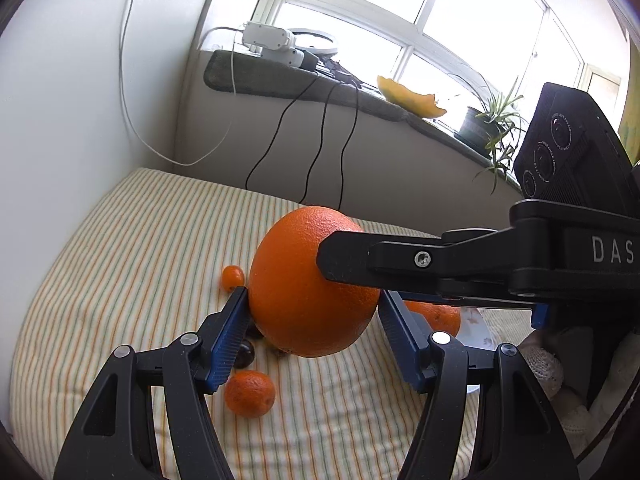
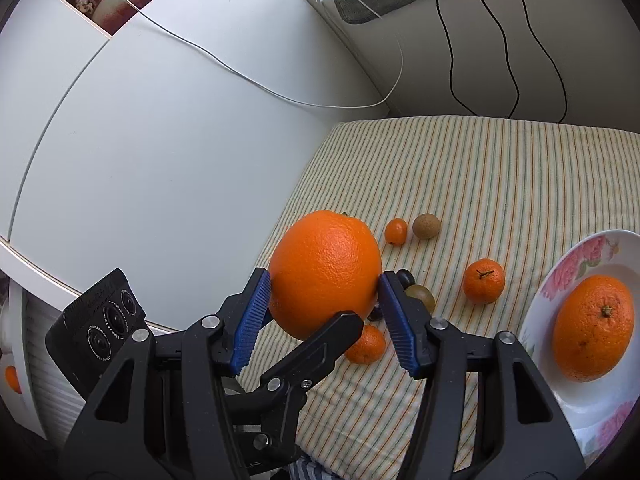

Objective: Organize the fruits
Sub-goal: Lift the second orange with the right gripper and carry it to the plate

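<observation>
A large orange (image 1: 304,284) (image 2: 324,272) hangs in the air above the striped cloth, with both grippers around it. My left gripper (image 1: 312,320) has its blue pads on the orange's two sides. My right gripper (image 2: 324,304) also has its pads against the orange's sides; in the left wrist view its finger lies across the orange from the right. A second large orange (image 2: 592,328) lies on a white flowered plate (image 2: 560,280) at the right. Two mandarins (image 2: 483,281) (image 2: 365,345), a kumquat (image 2: 396,231) and brown and dark small fruits (image 2: 426,225) lie on the cloth.
The striped cloth (image 2: 500,168) covers the table. A white cabinet (image 2: 160,140) stands at the left. Black and white cables (image 2: 512,40) hang down the back wall. A windowsill (image 1: 360,92) holds devices, a peel and a potted plant (image 1: 488,124).
</observation>
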Demonstrator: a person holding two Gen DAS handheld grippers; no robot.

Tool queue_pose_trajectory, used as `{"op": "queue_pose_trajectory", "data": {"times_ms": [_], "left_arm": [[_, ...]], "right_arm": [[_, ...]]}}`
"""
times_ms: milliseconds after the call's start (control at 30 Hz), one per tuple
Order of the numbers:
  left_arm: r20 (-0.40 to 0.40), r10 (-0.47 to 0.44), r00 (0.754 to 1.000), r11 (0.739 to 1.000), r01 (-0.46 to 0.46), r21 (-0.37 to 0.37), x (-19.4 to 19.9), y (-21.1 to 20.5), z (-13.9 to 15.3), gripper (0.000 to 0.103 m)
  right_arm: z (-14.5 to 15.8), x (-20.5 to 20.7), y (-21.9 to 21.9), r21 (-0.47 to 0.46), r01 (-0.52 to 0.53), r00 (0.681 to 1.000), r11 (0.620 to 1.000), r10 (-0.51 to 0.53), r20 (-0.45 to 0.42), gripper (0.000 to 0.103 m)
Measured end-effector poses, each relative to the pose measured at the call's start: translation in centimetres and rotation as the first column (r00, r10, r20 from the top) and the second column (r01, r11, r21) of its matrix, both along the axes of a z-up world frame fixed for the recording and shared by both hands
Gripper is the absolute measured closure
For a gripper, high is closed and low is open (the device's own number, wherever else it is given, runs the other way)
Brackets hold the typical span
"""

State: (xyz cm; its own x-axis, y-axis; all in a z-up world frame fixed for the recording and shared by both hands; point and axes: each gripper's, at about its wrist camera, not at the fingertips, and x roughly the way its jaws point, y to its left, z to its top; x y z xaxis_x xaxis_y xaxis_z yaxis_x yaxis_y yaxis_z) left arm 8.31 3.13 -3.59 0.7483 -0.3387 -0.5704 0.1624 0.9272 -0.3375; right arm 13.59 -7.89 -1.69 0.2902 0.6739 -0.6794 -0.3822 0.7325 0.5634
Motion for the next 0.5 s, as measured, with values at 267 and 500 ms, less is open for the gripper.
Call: {"op": "queue_pose_trajectory", "data": {"times_ms": [267, 500], "left_arm": [[-0.010, -0.114, 0.993, 0.993, 0.114, 0.006, -0.3, -5.4, -0.3, 0.038], [-0.022, -0.210, 0.978, 0.978, 0.210, 0.018, -0.5, -10.0, -0.6, 0.038]], "right_arm": [[0.4, -3.0, -6.3, 0.007, 0.090, 0.996, 0.996, -0.090, 0.004, 0.044], [0.1, -4.6, -11.6, 0.014, 0.181, 0.984, 0.983, -0.181, -0.006, 0.044]]}}
